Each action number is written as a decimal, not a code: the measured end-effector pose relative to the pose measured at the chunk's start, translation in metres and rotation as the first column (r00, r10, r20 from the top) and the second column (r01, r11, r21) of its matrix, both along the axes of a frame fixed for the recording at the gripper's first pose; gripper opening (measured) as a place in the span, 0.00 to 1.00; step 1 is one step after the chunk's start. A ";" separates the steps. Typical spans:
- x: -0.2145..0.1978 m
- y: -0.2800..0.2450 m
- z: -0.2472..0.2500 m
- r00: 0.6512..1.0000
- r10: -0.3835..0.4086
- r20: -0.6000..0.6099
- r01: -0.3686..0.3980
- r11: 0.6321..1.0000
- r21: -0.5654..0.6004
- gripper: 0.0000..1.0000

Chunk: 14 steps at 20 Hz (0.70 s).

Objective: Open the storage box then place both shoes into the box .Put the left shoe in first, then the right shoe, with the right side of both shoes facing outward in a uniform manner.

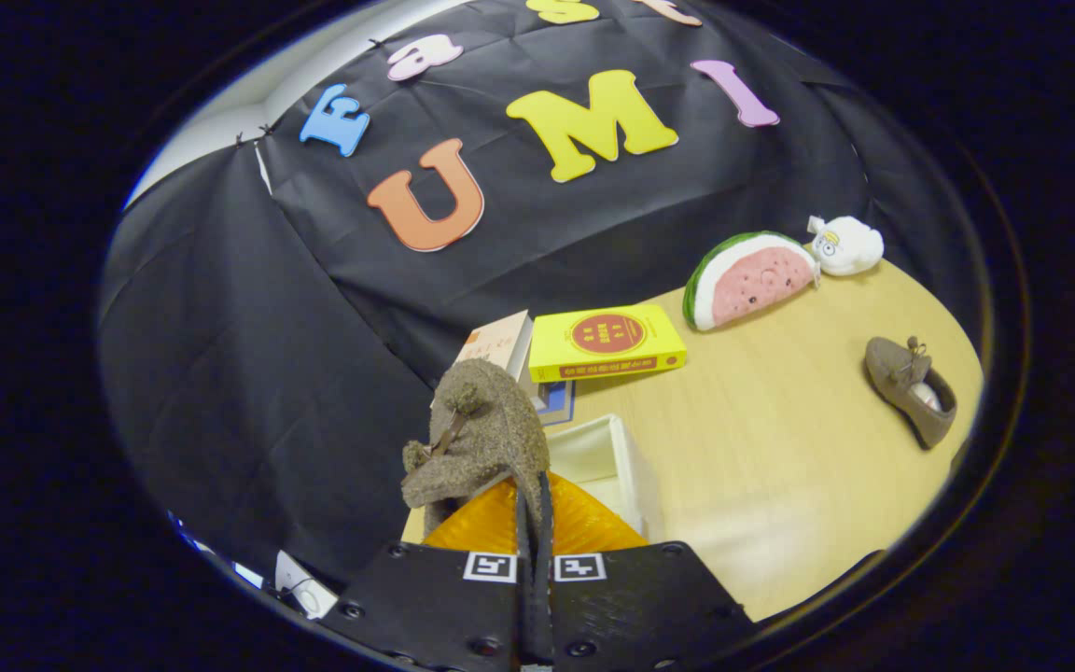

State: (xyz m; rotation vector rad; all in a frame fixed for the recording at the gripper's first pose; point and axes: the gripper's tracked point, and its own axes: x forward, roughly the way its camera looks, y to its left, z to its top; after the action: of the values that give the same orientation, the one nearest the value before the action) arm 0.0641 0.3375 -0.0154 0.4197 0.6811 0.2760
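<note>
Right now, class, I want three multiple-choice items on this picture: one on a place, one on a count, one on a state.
1. Where is the second shoe?
A. On the bare tabletop, apart
B. In the box
C. On the yellow book

2. How many soft toys lie by the wall?
A. One
B. Two
C. Four

3. What are the tongs doing?
A. Open and empty
B. Shut on a shoe
C. Shut on a book

A: it lies alone on wood.
B: watermelon slice and white sheep.
B: both fingers pinch the held shoe.
</note>
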 end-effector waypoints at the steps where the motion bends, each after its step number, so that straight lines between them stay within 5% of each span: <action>1: -0.001 0.007 -0.004 1.000 -0.015 -0.003 0.015 1.000 0.003 0.00; 5: -0.012 0.030 -0.032 0.994 -0.099 -0.037 0.100 0.995 0.027 0.00; 14: -0.026 0.047 -0.093 0.984 -0.148 -0.098 0.149 0.989 0.004 0.00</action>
State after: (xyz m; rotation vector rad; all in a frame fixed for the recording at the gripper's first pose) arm 0.0381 0.3848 -0.1086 0.4947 0.7398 0.1182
